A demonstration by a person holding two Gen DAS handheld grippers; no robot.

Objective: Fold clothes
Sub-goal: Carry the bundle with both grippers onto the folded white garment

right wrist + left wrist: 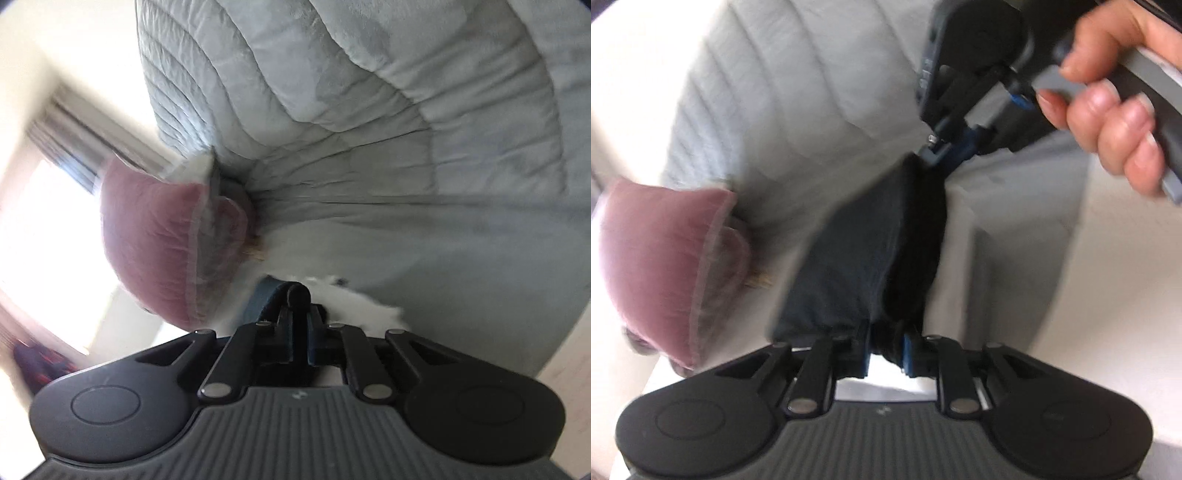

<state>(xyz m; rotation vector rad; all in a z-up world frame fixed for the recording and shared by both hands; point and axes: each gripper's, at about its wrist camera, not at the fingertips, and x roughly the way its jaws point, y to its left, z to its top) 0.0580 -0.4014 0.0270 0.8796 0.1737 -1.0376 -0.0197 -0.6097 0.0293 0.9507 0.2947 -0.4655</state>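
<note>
left gripper (886,354) & right gripper (936,153) pinch dark garment (864,251), stretched betw. them

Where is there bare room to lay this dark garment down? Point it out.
Free: the pale sheet right of the dark garment, and the flat stretch of grey quilt right of the pink pillow. Crowded: the left side, where the pillow sits against the bunched quilt. The left hand-held gripper and right hand-held gripper both pinch the garment.
</note>
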